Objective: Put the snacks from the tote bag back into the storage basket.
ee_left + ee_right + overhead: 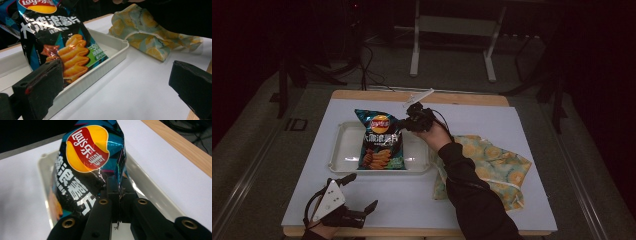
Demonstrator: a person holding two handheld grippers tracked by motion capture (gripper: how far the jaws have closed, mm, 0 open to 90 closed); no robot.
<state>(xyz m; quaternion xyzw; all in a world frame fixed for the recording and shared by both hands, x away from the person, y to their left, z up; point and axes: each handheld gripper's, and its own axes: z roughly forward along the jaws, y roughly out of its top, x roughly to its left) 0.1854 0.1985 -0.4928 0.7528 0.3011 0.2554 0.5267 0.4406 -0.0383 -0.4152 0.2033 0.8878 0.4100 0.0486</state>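
A blue and black Lay's chip bag (380,141) stands tilted in the white tray (343,152), its bottom on the tray floor. My right gripper (404,123) is shut on the bag's upper right edge. The right gripper view has both jaws pressed together on the foil edge of the bag (87,167), right gripper (120,185). My left gripper (362,192) rests open near the table's front left edge. Between its spread jaws, the left gripper view takes in the bag (62,42) and the tray (110,53).
A yellow and teal patterned cloth bag (492,167) lies crumpled right of the tray, partly under the person's right sleeve. A white sheet covers the wooden table (462,97). Metal stand legs (414,50) rise beyond the far edge.
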